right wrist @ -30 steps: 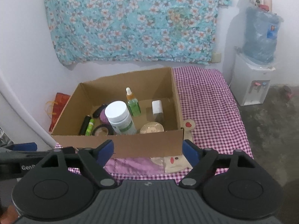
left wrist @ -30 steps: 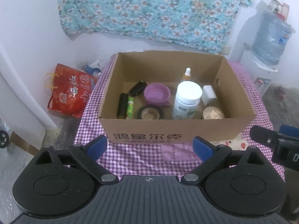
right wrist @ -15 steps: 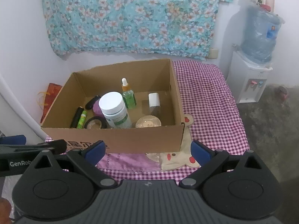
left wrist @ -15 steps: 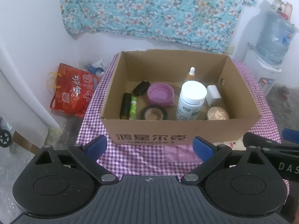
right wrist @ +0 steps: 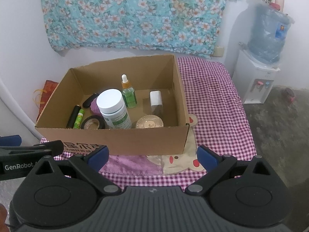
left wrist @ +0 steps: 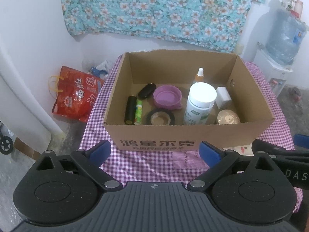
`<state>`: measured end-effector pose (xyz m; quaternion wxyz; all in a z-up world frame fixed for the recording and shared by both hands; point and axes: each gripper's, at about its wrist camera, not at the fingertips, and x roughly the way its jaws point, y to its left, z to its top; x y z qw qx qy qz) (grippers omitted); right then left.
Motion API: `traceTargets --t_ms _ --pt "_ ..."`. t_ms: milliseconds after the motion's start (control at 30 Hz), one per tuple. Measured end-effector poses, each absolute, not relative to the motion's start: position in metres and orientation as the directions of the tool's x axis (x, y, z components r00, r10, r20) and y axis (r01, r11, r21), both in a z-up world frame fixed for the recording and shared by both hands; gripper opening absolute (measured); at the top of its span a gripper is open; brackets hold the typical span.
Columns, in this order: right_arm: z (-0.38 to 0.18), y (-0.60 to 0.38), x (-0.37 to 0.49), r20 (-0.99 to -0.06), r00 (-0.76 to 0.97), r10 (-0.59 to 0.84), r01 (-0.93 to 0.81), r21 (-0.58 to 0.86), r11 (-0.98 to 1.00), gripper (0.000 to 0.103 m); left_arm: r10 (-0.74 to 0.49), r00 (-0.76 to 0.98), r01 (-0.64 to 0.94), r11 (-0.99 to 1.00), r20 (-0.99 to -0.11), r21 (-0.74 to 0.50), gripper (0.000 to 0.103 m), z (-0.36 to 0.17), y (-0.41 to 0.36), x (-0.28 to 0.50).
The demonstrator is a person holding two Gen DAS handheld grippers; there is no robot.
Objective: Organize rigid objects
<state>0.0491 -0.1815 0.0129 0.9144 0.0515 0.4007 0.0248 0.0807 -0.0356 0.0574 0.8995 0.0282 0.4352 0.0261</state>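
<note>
Both the left gripper (left wrist: 154, 151) and right gripper (right wrist: 152, 157) hang spread apart, empty, at 6 o'clock of the cardboard box (right wrist: 115, 141). Inside stands a white pill bottle (right wrist: 114, 109): probably light, stiff, smooth; grip mid-body. Dropper bottle (right wrist: 128, 94) at its 1 o'clock looks fragile. Box walls crowd entry; checkered tablecloth (right wrist: 214, 106) is open at 3 o'clock.

Your left hand-held gripper (left wrist: 154, 151) gapes empty at the frame's bottom. Mid-frame, the brown cardboard box (left wrist: 251, 89) on the purple-checked desk (left wrist: 98, 104) holds a white-capped plastic jar (left wrist: 199, 102), purple round bowl (left wrist: 167, 98) and black tape roll (left wrist: 160, 117).
</note>
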Motion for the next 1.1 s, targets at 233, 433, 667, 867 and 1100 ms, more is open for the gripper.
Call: traceTargets --t_ms 233,433,667,867,1100 --pt "0.0125 -0.1809 0.0503 -0.730 0.678 0.087 -0.004 0.114 0.993 0.100 0.072 0.618 -0.020 0.997 -0.783 0.076 0.099 0.0565 -0.0375 0.0818" --pt "0.0113 -0.1821 0.0528 -0.733 0.675 0.086 -0.002 0.115 0.993 0.100 0.073 0.617 -0.015 0.997 -0.784 0.081 0.099 0.0541 -0.0367 0.0822" --pt "0.0112 -0.1822 0.0521 -0.732 0.675 0.086 -0.002 0.115 0.993 0.100 0.073 0.617 -0.015 0.997 -0.783 0.080 0.098 0.0543 -0.0360 0.0822" --pt "0.0114 -0.1822 0.0522 -0.733 0.675 0.086 -0.002 0.114 0.993 0.100 0.073 0.618 -0.013 0.996 -0.783 0.083 0.098 0.0544 -0.0362 0.0821" --pt "0.0113 -0.1827 0.0524 -0.733 0.675 0.086 -0.003 0.114 0.993 0.100 0.076 0.619 -0.015 0.996 -0.781 0.085 0.098 0.0545 -0.0371 0.0817"
